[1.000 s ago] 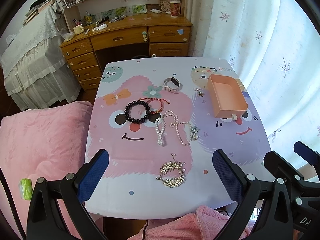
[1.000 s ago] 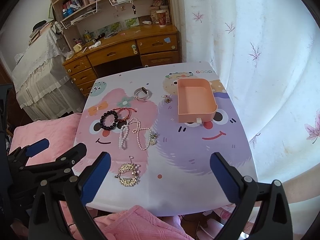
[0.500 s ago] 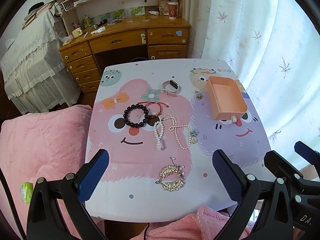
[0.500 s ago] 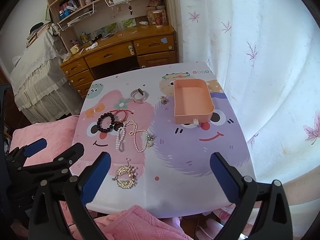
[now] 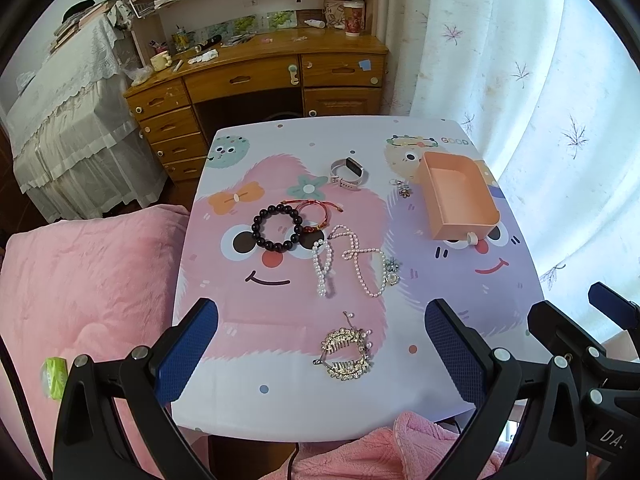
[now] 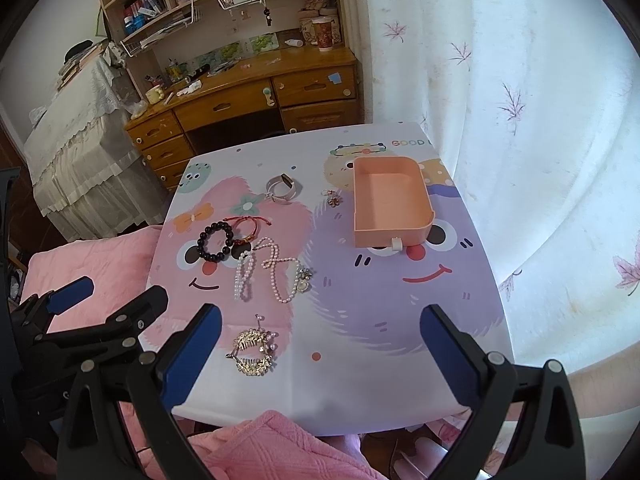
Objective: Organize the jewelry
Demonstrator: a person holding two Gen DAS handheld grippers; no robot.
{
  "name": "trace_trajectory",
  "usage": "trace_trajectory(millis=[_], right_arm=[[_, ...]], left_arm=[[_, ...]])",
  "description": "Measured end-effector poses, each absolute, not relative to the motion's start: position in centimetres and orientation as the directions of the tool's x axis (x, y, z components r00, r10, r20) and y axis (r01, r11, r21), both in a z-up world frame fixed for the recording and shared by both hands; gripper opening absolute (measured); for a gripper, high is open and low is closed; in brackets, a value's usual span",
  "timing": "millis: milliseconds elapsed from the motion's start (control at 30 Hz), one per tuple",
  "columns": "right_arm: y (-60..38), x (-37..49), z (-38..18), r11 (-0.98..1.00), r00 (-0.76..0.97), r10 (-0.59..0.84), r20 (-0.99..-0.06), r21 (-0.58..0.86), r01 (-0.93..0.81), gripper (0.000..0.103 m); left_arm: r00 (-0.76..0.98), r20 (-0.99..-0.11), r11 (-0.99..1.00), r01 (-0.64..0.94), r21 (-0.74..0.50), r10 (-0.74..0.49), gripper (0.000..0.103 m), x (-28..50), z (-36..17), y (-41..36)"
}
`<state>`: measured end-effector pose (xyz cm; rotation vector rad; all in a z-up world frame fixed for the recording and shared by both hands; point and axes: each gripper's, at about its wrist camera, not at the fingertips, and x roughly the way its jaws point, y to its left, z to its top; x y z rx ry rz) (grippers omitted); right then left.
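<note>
Jewelry lies on a cartoon-print table (image 5: 280, 408). A gold hair comb (image 5: 347, 354) (image 6: 252, 350) is nearest. Behind it lie a pearl necklace (image 5: 352, 258) (image 6: 272, 268), a dark bead bracelet (image 5: 277, 227) (image 6: 216, 241), a red cord bracelet (image 5: 316, 212), a white watch (image 5: 349, 173) (image 6: 283, 189) and a small flower charm (image 5: 402, 189). An empty orange drawer tray (image 5: 460, 200) (image 6: 390, 204) stands at the right. My left gripper (image 5: 320, 344) and right gripper (image 6: 320, 344) are both open and empty, above the table's near edge.
A pink blanket (image 5: 80, 280) lies left of the table and below its near edge. A wooden desk (image 5: 260, 76) with shelves stands behind. A white curtain (image 5: 540, 80) hangs at the right. A covered bed (image 5: 60, 120) is at the far left.
Both grippers have drawn back and risen slightly, so the table looks a little smaller and further. No jewelry has moved. Both grippers stay open.
</note>
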<state>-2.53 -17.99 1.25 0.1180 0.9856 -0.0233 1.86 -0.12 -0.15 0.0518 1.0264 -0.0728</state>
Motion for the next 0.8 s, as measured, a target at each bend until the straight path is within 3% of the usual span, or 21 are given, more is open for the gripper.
trace_trajectory(millis=[800], right_arm=[[-19.7,-1.4,1.6,0.995,0.548,0.034,-0.836,0.081,0.062,0.100]], left_arm=[[0.511,-0.859,0.997,0.079,0.016,-0.027,0.102,2.9,0.1,-1.6]])
